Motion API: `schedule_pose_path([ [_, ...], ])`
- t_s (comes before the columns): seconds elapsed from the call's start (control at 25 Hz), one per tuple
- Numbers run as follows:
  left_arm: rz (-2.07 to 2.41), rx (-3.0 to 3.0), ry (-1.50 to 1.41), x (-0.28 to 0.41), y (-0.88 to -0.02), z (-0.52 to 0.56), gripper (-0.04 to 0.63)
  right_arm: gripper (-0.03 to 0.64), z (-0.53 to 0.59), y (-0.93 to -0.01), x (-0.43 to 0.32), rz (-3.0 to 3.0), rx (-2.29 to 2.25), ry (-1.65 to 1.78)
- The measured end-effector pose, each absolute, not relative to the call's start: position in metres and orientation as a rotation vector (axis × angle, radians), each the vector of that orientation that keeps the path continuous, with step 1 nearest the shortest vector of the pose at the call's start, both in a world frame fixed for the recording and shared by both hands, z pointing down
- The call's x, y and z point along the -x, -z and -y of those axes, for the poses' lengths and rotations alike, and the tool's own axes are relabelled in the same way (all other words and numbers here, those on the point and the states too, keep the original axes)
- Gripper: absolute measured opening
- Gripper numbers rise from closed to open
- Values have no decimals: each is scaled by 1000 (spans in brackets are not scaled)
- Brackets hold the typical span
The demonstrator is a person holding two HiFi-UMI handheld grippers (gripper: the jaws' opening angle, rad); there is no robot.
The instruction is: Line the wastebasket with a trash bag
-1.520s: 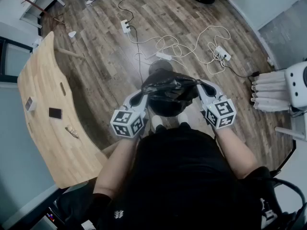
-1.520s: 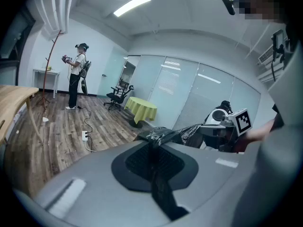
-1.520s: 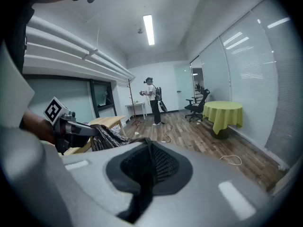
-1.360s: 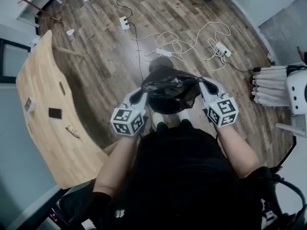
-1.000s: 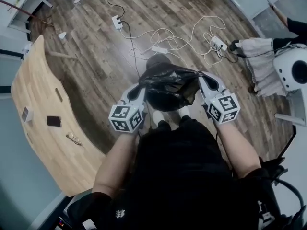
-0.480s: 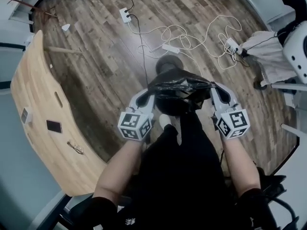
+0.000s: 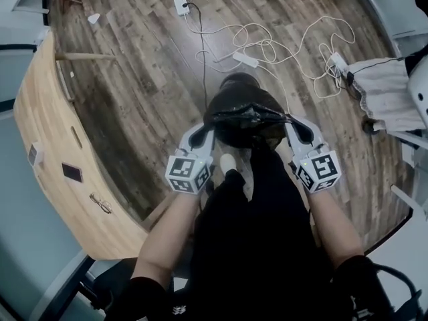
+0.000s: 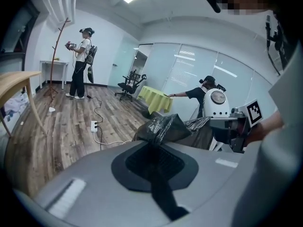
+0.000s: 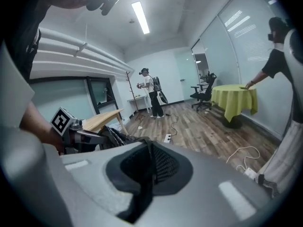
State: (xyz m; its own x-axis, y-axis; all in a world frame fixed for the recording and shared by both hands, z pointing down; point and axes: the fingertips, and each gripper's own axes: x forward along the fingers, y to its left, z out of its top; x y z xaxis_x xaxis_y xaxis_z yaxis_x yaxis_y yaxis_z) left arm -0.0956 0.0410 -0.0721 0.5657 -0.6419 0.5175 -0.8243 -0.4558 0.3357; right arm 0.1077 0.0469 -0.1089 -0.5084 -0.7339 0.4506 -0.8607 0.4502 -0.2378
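A black trash bag (image 7: 245,116) hangs stretched between both grippers, in front of the person's legs. Just beyond it on the wooden floor stands the dark round wastebasket (image 7: 239,81), mostly hidden by the bag. My left gripper (image 7: 210,124) is shut on the bag's left edge; in the left gripper view the crumpled film (image 8: 163,126) rises from the closed jaws of the left gripper (image 8: 152,144). My right gripper (image 7: 289,122) is shut on the right edge, and a strip of bag (image 9: 147,161) runs through its closed jaws. Each gripper view shows the other gripper across the bag.
A curved wooden table (image 7: 47,146) with a phone (image 7: 71,172) lies to the left. Power strips and white cables (image 7: 267,45) lie on the floor beyond the basket. A white machine (image 8: 218,103) stands at the right. Other people, a chair and a yellow-clothed table (image 9: 234,100) are farther off.
Both grippers have sunk together with the bag held between them, and the bag now hangs lower, over more of the wastebasket. Both stay shut.
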Motion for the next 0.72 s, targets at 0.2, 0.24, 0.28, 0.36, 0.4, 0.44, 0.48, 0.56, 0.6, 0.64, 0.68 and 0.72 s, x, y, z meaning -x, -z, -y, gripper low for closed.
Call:
schedule_pose_path([
  [0.2,1213,-2170,-497,78,49,-24,6,2,-17,86,-115,2446,-1268,-743],
  [0.24,1225,-2153,-505,76,46,-19,6,2,-11,84,-114,2457,-1237,-759],
  [0.28,1237,-2142,-510,73,44,-14,6,2,-6,81,-114,2469,-1210,-772],
  [0.36,1252,-2140,-514,66,41,-3,6,2,4,75,-115,2487,-1171,-790],
  [0.4,1254,-2143,-515,62,39,1,6,2,9,71,-116,2492,-1160,-794],
  [0.44,1254,-2146,-514,59,36,5,6,2,13,67,-116,2493,-1154,-797],
  [0.48,1251,-2146,-510,56,32,8,6,2,16,61,-115,2491,-1149,-801],
  [0.56,1243,-2136,-502,51,22,12,6,2,20,50,-110,2484,-1131,-810],
  [0.6,1237,-2130,-500,49,16,13,6,2,22,44,-107,2481,-1119,-811],
  [0.64,1230,-2124,-498,47,9,13,6,2,22,38,-105,2476,-1109,-813],
  [0.68,1219,-2119,-497,45,3,12,6,2,22,32,-103,2469,-1103,-817],
  [0.72,1206,-2117,-496,42,-2,10,6,2,21,27,-102,2458,-1101,-823],
])
